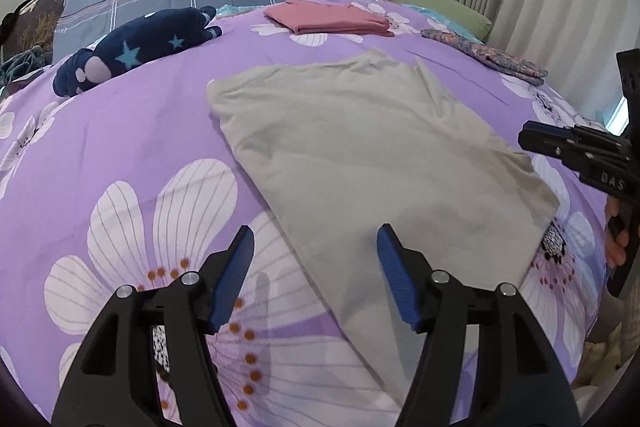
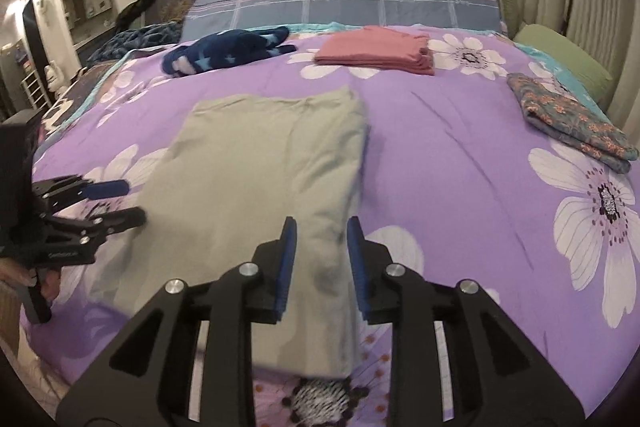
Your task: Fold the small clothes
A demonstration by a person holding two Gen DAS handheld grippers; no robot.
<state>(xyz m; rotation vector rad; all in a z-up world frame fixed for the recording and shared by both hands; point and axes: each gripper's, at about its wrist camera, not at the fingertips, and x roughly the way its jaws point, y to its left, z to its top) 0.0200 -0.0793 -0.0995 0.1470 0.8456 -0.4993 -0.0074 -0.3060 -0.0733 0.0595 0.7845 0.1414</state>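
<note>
The beige garment [image 1: 360, 155] is lying flat on the bed [image 1: 120, 131], partly folded. The left gripper [image 1: 316, 267] and right gripper [image 2: 322, 259] are hovering at its near edge, jaws apart and empty. Pinching only the top layer risks undoing the fold.

L gripper [image 1: 316, 239] angled down, jaws wide apart, blue pads [image 1: 394, 275] clear, nothing between them. R gripper [image 2: 322, 227] also angled down, jaws narrowly parted, pads not pressing anything. Person's fingers [image 1: 616, 239] wrap the R gripper's handle; both grippers side by side.
</note>
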